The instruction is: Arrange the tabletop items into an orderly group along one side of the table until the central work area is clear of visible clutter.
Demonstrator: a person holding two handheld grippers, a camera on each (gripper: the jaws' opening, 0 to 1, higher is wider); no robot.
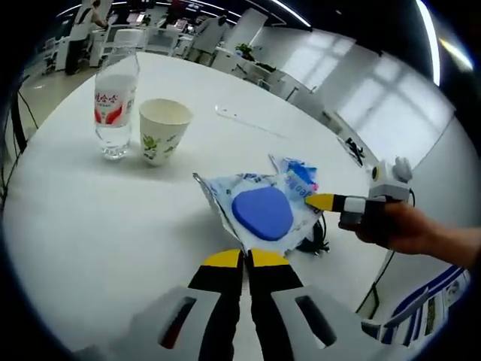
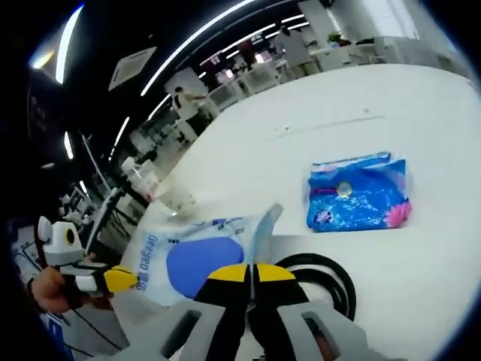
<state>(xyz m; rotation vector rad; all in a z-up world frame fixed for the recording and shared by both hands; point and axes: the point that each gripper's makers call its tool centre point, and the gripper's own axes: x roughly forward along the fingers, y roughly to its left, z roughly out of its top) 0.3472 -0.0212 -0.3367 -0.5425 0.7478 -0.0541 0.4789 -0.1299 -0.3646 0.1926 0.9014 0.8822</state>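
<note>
pinching opposite edges of a white packet with a blue oval (image 1: pixel 261 212), the left gripper (image 1: pixel 246 259) and right gripper (image 2: pixel 252 273) both have their jaws closed on it, lifting it above the white table (image 1: pixel 90 226). a water bottle (image 1: pixel 115 101) and paper cup (image 1: pixel 163 130) stand side by side farther off, and a blue pouch (image 2: pixel 358 192) lies flat beside a black cable loop (image 2: pixel 331 274).

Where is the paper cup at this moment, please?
In the left gripper view, the paper cup stands upright on the white table, upper left, just right of the water bottle.
</note>
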